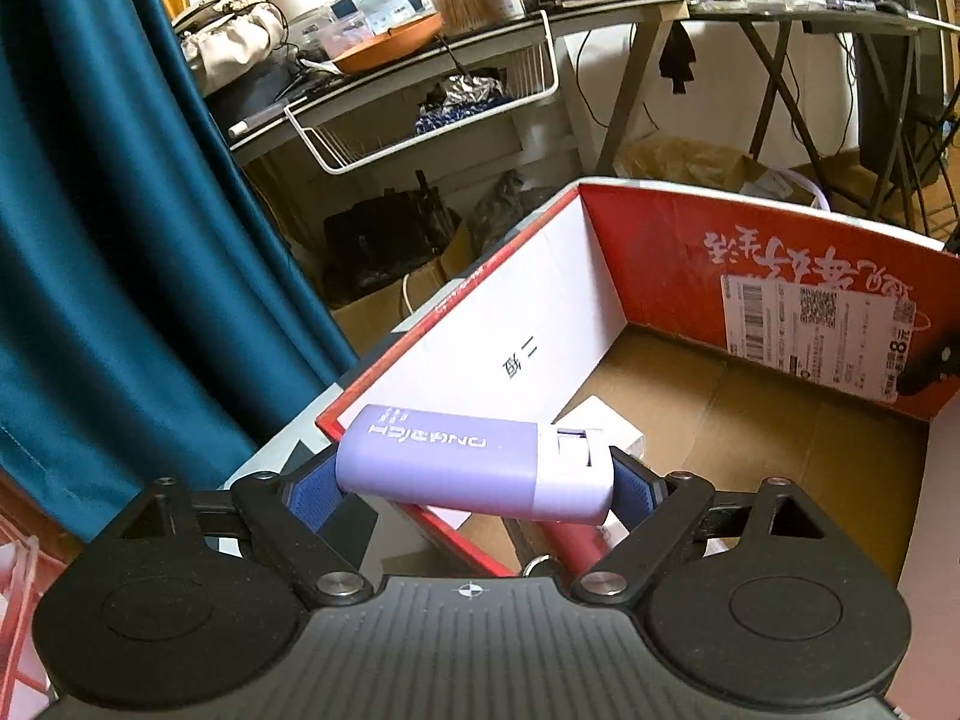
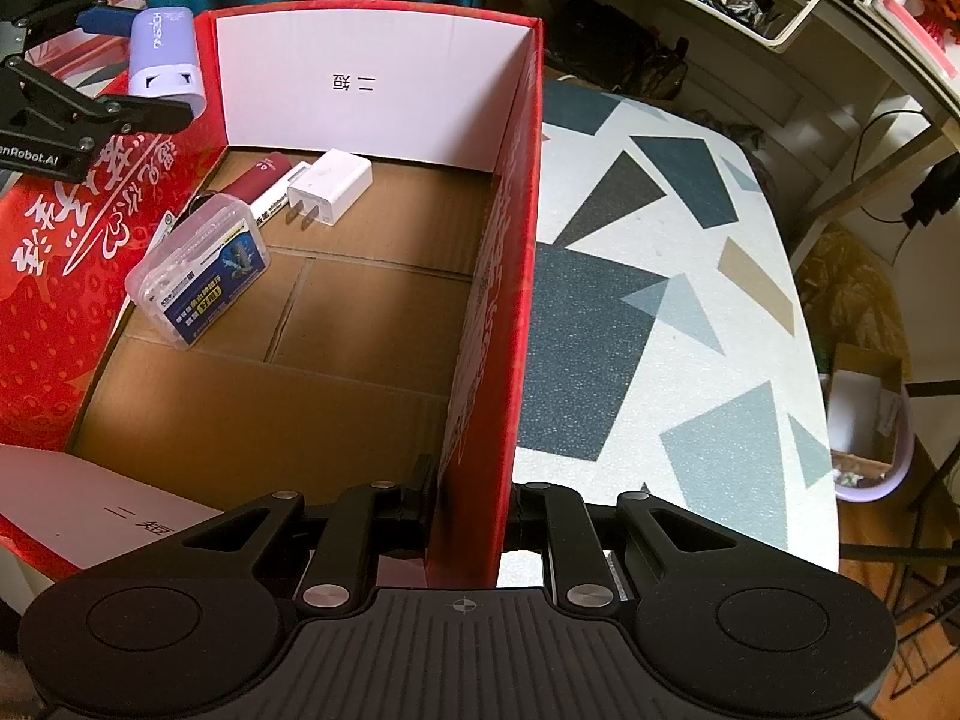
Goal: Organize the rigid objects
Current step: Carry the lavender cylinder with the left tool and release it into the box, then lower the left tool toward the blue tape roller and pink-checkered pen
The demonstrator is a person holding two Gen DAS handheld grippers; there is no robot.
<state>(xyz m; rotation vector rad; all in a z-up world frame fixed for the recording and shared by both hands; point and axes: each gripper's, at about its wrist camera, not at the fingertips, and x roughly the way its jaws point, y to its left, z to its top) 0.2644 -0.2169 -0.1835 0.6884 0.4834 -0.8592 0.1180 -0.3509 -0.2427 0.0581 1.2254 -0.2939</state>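
Purple device (image 1: 474,463) between left gripper (image 1: 474,483) fingers.

The white inner flap (image 2: 366,84) of the red box (image 2: 480,300) bears "二短", seen upside down. The left gripper (image 2: 129,69) arm reads "enRobot.AI". The shipping label (image 1: 822,336) shows a large "8".

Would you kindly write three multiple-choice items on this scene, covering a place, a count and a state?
1. Where is the white charger?
A. On the table
B. In the box
C. In the left gripper

2. How many items lie on the box floor?
A. Two
B. Four
C. Six

3. The right gripper is:
A. Shut on the box wall
B. Open above the table
C. Holding the marker

Answers:
1 B: the charger lies on the box floor.
2 B: charger, red case, marker, clear case.
3 A: the right gripper clamps the wall, while the left gripper holds the purple power bank.
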